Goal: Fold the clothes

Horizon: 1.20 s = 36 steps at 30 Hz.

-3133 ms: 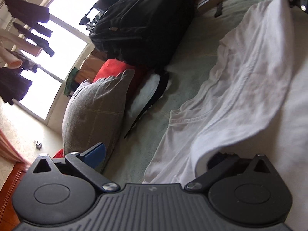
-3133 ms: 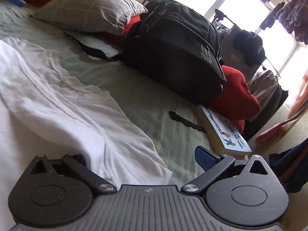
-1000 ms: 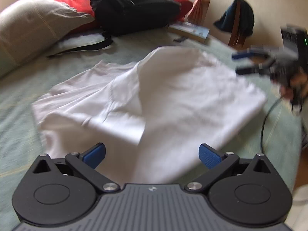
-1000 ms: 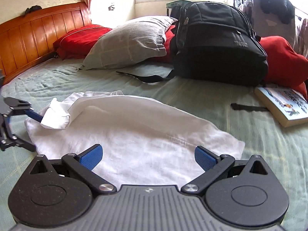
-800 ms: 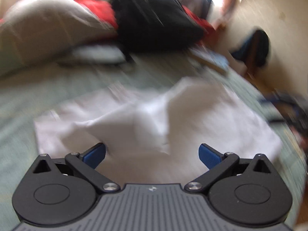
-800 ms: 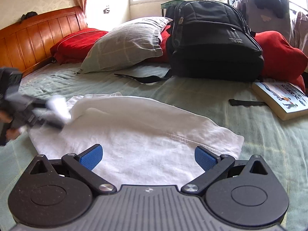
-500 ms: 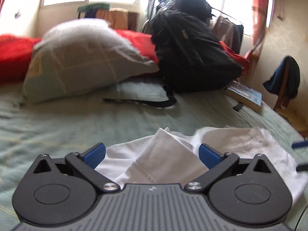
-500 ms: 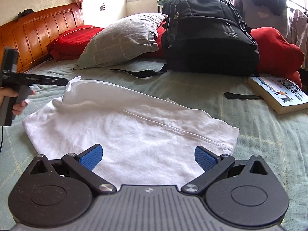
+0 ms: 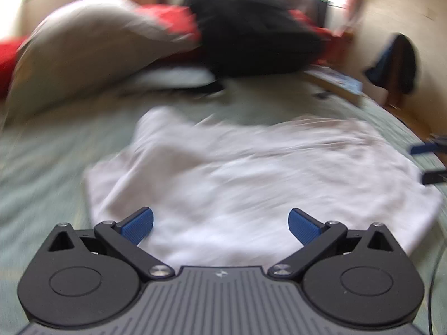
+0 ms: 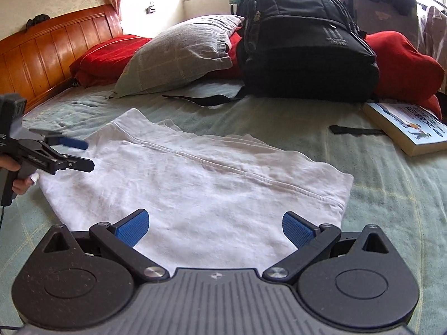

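Observation:
A white garment (image 10: 195,181) lies folded and flat on the green bed cover, a seam running across its top layer. In the blurred left wrist view the same garment (image 9: 237,173) fills the middle. My right gripper (image 10: 215,227) is open just above the garment's near edge, nothing between its blue pads. My left gripper (image 9: 220,223) is open too, over the cloth's near side; from the right wrist view the left gripper (image 10: 85,155) hovers at the garment's left edge, empty, held by a hand (image 10: 16,184). The right gripper (image 9: 427,162) shows at that view's right edge.
Behind the garment stand a black backpack (image 10: 301,47), a grey pillow (image 10: 178,53) and red bedding (image 10: 103,53) against a wooden headboard (image 10: 42,47). A book (image 10: 410,125) and a black strap (image 10: 354,130) lie at the right. Bare green bed cover (image 10: 391,195) surrounds the cloth.
The corner of cloth raised at the left gripper has come off it and now lies flat on the garment. The left gripper has drawn back to the left edge; the right barely moved.

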Each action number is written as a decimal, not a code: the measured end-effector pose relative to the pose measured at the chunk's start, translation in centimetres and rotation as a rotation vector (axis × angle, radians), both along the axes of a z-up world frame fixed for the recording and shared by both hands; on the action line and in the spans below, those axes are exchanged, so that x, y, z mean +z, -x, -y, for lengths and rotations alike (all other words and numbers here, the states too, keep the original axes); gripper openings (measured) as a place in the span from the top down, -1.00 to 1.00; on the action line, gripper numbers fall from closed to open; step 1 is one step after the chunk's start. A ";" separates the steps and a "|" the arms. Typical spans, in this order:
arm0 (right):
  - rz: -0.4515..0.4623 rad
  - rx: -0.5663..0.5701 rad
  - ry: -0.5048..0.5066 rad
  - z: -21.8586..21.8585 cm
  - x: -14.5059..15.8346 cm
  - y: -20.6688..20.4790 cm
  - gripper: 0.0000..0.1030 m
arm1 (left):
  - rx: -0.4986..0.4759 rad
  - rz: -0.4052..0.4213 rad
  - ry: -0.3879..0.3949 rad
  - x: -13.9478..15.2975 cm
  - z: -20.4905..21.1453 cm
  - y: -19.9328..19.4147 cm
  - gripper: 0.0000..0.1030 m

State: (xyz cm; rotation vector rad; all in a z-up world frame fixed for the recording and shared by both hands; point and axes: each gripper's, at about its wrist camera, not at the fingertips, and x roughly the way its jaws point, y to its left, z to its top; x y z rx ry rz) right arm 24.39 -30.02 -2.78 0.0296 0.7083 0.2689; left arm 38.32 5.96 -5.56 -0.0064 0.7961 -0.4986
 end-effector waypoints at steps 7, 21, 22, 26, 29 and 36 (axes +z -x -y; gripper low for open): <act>-0.017 -0.005 -0.034 0.3 -0.3 -0.8 -1.00 | 0.058 0.023 0.118 2.0 -3.0 0.6 -0.98; -0.012 0.096 -0.055 -4.3 1.1 -3.5 -1.00 | 0.260 -0.037 0.252 1.5 -8.7 -1.2 -0.52; -0.020 0.087 -0.054 -4.1 0.9 -3.5 -1.00 | 0.270 -0.044 0.254 1.4 -9.2 -0.9 -0.49; -0.042 0.042 -0.070 -2.6 0.2 -2.9 -1.00 | 0.243 -0.072 0.254 1.1 -10.4 0.9 -0.41; -0.047 -0.001 -0.115 -0.5 0.1 -1.2 -1.00 | 0.186 -0.085 0.249 0.9 -10.1 2.7 -0.41; -0.094 -0.164 -0.346 5.2 -2.1 5.0 -1.00 | 0.130 -0.121 0.238 0.2 -9.6 6.3 -0.45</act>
